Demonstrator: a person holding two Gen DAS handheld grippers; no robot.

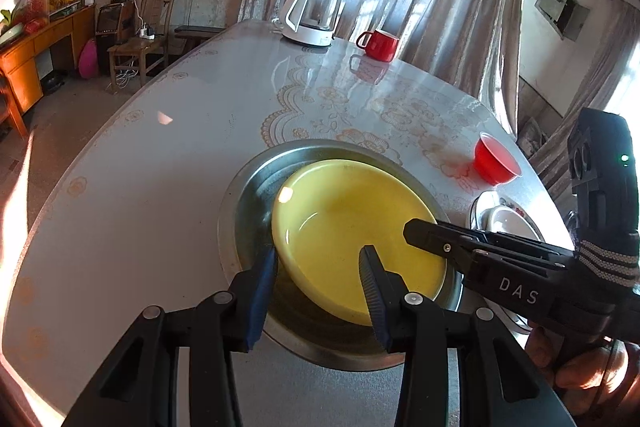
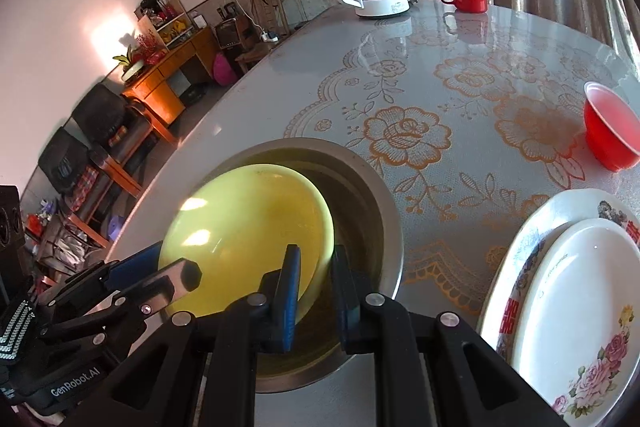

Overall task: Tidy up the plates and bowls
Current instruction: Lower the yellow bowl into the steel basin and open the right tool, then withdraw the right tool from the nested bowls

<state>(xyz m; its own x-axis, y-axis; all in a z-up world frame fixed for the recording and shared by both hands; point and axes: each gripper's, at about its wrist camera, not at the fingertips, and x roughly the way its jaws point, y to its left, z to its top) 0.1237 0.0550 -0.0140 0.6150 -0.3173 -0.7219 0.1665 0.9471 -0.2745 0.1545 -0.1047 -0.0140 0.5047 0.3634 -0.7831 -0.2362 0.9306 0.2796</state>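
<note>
While the left gripper (image 1: 320, 259) straddles the near rim of the yellow plate (image 1: 352, 227), its two fingers stand apart, one outside the rim and one over the plate's hollow, and neither pad presses on it. Opposite it, the right gripper (image 2: 316, 267) has its blue-padded fingers drawn close together around the plate's other edge, pinching that rim between them. Held this way, the yellow plate sits tilted inside the round metal basin (image 1: 248, 195) sunk into the table (image 1: 160, 187), its lower edge down in the recess and its far edge leaning up against the basin wall. Nothing else can be seen in the basin, and the plate itself carries nothing.

Just beside the basin, on the right gripper's side, a white plate with pink flowers (image 2: 580, 307) is stacked on a larger patterned plate (image 2: 524, 251); both are bare of food. Farther out on the floral tablecloth (image 2: 420, 131) stands a small red bowl (image 2: 608, 127), upright, with only its pale inside showing. Well apart, at the far edge, are a glass kettle with a white base (image 1: 312, 15), seemingly empty, and next to it a red mug (image 1: 382, 45) whose contents cannot be seen.
</note>
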